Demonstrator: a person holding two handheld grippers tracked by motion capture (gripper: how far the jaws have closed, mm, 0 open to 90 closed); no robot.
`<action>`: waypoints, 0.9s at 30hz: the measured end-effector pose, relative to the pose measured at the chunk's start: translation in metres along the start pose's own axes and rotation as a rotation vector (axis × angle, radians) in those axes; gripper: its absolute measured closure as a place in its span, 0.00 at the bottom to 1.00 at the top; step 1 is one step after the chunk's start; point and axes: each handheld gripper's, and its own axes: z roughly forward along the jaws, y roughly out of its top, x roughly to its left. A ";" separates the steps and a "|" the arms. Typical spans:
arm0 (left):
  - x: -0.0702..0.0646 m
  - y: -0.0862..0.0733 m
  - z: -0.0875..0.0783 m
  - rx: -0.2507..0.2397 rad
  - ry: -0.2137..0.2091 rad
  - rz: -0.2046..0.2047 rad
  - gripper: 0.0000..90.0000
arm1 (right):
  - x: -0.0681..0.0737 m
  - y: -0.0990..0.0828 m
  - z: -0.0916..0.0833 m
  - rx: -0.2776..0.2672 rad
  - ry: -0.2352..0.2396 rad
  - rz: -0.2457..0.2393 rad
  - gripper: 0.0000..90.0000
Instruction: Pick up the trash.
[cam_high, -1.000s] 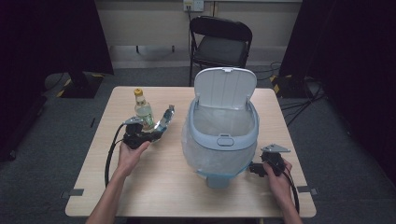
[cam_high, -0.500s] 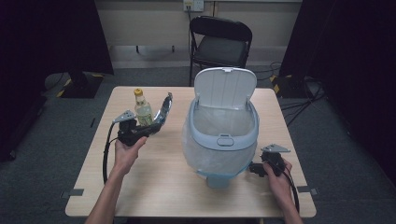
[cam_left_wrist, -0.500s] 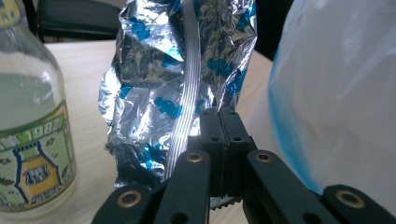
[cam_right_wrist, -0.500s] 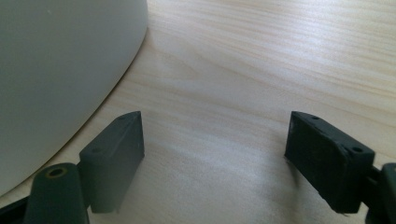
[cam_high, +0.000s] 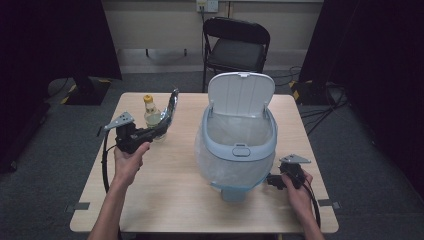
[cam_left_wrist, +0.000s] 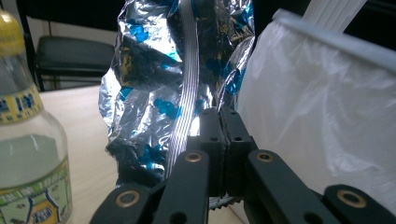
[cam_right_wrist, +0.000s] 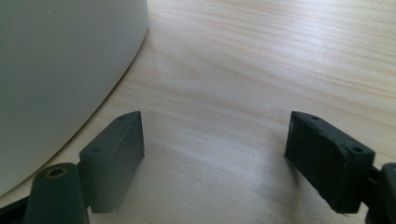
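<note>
A crumpled silver foil wrapper with blue spots (cam_high: 170, 110) (cam_left_wrist: 154, 79) hangs above the left side of the table, standing nearly upright. My left gripper (cam_high: 158, 130) (cam_left_wrist: 219, 135) is shut on its lower edge. Just behind it stands a clear bottle with a yellow cap (cam_high: 150, 114) (cam_left_wrist: 28, 140). A pale blue bin (cam_high: 240, 150) with a plastic liner (cam_left_wrist: 322, 116) and a raised lid (cam_high: 241, 94) sits mid-table. My right gripper (cam_high: 271, 181) (cam_right_wrist: 212, 154) rests low beside the bin's wall (cam_right_wrist: 60, 70), open, with bare wood between its fingers.
The wooden table (cam_high: 165, 200) (cam_right_wrist: 261, 60) has free room in front and at the far right. A black folding chair (cam_high: 235, 47) stands behind the table. A cable (cam_high: 105, 165) loops down from the left gripper.
My left gripper has lifted the foil wrapper up off the table, and the wrapper now stands more upright beside the bottle. The right hand has kept still.
</note>
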 end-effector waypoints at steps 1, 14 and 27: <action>-0.001 0.002 -0.002 -0.007 -0.001 0.003 0.99 | 0.000 0.000 0.000 0.001 0.001 0.001 0.21; -0.027 0.024 -0.024 -0.123 -0.043 0.073 0.99 | 0.000 0.000 0.000 0.000 0.000 0.000 0.21; -0.049 0.045 -0.038 -0.199 -0.066 0.124 0.99 | 0.000 0.000 0.000 0.001 0.001 0.002 0.21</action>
